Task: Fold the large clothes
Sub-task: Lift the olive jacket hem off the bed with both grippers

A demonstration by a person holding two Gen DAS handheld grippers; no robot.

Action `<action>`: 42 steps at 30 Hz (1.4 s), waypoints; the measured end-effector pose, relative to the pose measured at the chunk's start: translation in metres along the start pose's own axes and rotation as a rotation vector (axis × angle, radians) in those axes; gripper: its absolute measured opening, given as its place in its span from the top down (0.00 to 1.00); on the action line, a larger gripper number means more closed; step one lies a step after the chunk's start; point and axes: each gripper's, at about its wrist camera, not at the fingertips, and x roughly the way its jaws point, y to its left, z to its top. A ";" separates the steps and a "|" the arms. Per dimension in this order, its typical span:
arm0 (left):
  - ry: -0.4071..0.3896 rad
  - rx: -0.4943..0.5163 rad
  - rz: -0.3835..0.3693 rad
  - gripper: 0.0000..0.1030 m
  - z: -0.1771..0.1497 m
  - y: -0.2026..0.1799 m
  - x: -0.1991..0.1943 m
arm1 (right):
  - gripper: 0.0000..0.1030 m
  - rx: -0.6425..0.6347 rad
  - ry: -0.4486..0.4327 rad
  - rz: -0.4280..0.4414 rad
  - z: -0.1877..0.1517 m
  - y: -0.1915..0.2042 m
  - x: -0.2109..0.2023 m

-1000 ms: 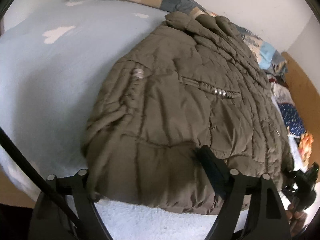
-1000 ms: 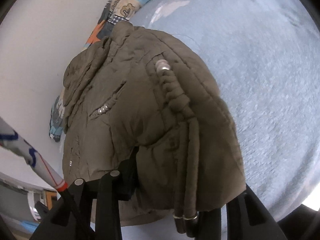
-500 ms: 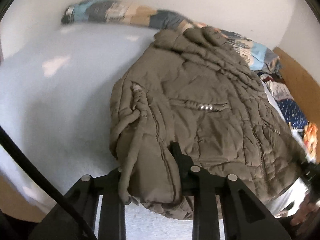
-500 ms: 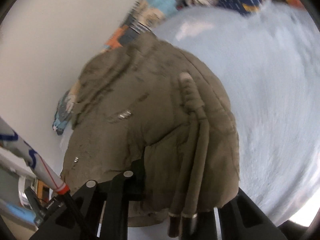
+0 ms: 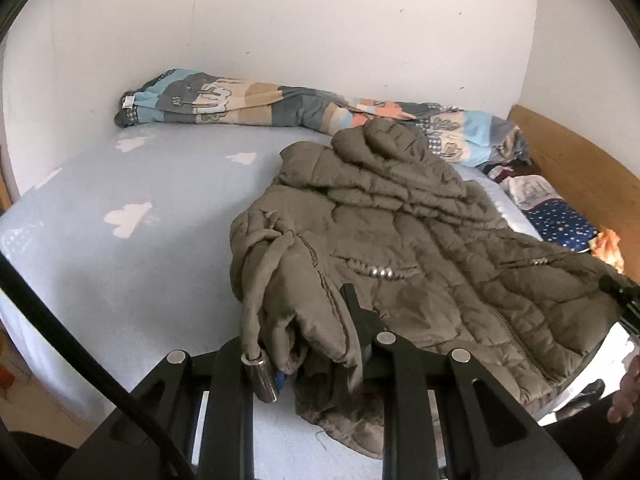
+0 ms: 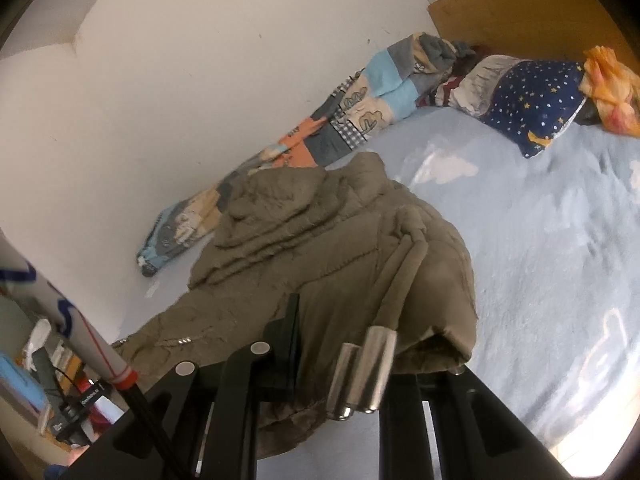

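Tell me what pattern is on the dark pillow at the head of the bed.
Navy pillow with small white and yellow stars plus a crescent moon, clearest in the right wrist view.

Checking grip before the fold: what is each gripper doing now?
Left gripper: shut on the jacket hem.
Right gripper: shut on the jacket hem.

The left gripper (image 5: 320, 344) sits at 6 o'clock, its jaws closed on the near hem of an olive puffer jacket (image 5: 400, 240). A drawstring (image 5: 260, 280) with a metal tip (image 5: 262, 374) hangs over the left finger. The jacket spreads from centre toward 3 o'clock across a pale blue sheet (image 5: 132, 240) printed with white clouds. A patchwork quilt (image 5: 280, 106) lies bunched along the white wall (image 5: 320, 20) at 12 o'clock. A starry pillow (image 5: 560, 228) and wooden headboard (image 5: 580, 160) sit at 3 o'clock. A hand (image 5: 626, 392) shows at 4 o'clock.
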 end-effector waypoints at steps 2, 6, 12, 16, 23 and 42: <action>0.006 0.017 -0.005 0.79 0.009 0.000 -0.002 | 0.83 0.000 -0.005 0.007 0.002 0.000 -0.009; -0.011 0.020 -0.029 0.78 0.035 0.000 -0.005 | 0.83 -0.010 -0.016 0.025 0.019 0.006 -0.010; -0.047 0.035 -0.054 0.74 0.100 -0.009 0.008 | 0.83 -0.012 -0.078 0.089 0.074 0.023 -0.005; -0.068 0.031 -0.069 0.71 0.156 -0.020 0.030 | 0.83 -0.010 -0.099 0.099 0.116 0.030 0.019; -0.085 0.001 -0.019 0.24 0.247 -0.032 0.099 | 0.83 0.014 -0.102 0.056 0.191 0.036 0.092; -0.091 -0.037 0.031 0.22 0.276 -0.016 0.206 | 0.83 0.062 0.107 -0.223 0.276 -0.028 0.375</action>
